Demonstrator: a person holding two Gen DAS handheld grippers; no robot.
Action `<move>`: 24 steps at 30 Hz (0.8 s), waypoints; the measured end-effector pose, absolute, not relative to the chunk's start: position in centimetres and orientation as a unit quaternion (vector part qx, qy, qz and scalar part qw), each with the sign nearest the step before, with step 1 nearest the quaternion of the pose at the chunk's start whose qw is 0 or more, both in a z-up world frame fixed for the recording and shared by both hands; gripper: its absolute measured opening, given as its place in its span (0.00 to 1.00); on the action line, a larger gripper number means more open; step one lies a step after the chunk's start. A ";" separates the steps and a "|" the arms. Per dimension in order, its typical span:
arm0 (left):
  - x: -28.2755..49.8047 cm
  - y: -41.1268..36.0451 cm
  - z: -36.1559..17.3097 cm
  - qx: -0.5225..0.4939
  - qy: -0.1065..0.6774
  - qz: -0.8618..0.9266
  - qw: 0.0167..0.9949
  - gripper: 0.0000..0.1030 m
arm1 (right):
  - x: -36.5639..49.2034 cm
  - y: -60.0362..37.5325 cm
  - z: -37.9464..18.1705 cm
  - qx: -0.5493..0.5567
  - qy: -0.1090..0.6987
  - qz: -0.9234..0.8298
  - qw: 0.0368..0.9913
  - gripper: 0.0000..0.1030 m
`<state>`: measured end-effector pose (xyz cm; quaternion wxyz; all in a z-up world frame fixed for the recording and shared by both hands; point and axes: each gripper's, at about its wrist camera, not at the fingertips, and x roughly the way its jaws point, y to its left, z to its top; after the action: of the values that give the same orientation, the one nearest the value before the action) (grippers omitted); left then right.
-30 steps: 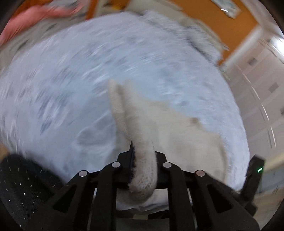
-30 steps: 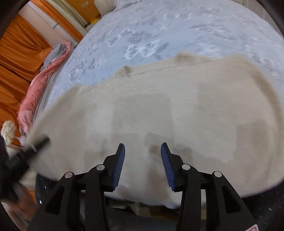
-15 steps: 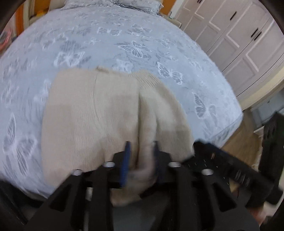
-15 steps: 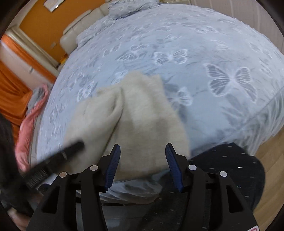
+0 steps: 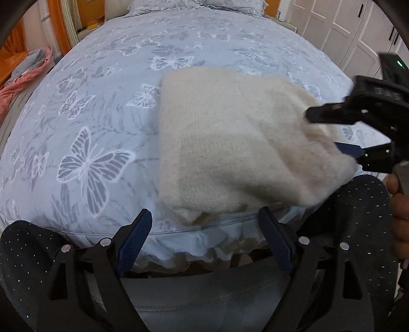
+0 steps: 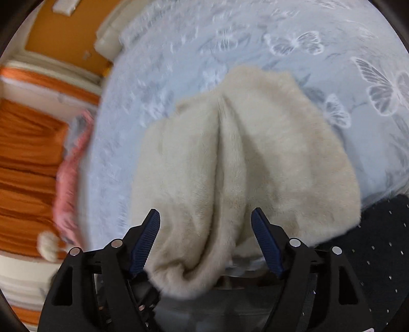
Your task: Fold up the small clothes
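A cream knitted sweater (image 5: pixel 230 143) lies folded in a soft bundle near the front edge of the bed (image 5: pixel 102 107). My left gripper (image 5: pixel 205 219) hovers at the sweater's near edge with its jaws opening wide, and the pads touch no cloth. In the left wrist view my right gripper (image 5: pixel 358 132) reaches in from the right over the sweater's right end. Seen from the right wrist, the sweater (image 6: pixel 242 158) shows a lengthwise crease. The right gripper (image 6: pixel 205 217) straddles the sweater's near end, jaws opening, cloth between them but not pinched.
The bed cover is pale blue with white butterflies. A pink garment (image 5: pixel 23 81) lies off the bed's left side by orange curtains (image 6: pixel 28 163). White wardrobe doors (image 5: pixel 345 30) stand to the far right. Pillows (image 5: pixel 194 5) are at the head. A person's dark dotted trousers (image 5: pixel 365 204) press against the bed edge.
The left gripper was shut on a fold of the sweater and has let go. Both grippers' jaws have widened. The sweater went from spread out to a folded bundle.
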<state>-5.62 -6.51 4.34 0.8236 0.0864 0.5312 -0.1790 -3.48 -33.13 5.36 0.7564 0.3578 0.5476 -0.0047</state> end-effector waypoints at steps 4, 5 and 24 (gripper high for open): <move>-5.4 -6.8 3.2 0.103 0.544 -0.176 0.814 0.80 | -1.0 -29.7 3.9 0.324 0.589 0.019 0.740 0.52; -5.4 -6.7 3.1 0.105 0.545 -0.176 0.813 0.80 | -0.6 -29.1 4.5 0.314 0.585 0.033 0.747 0.18; -5.3 -8.9 8.9 0.083 0.508 -0.192 0.836 0.86 | -5.2 -37.1 9.3 0.319 0.479 -0.028 0.818 0.61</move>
<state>-5.26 -8.92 8.87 0.8355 0.0827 0.5080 -0.1922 -5.18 -37.10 9.28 0.8177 0.3188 0.4785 -0.0276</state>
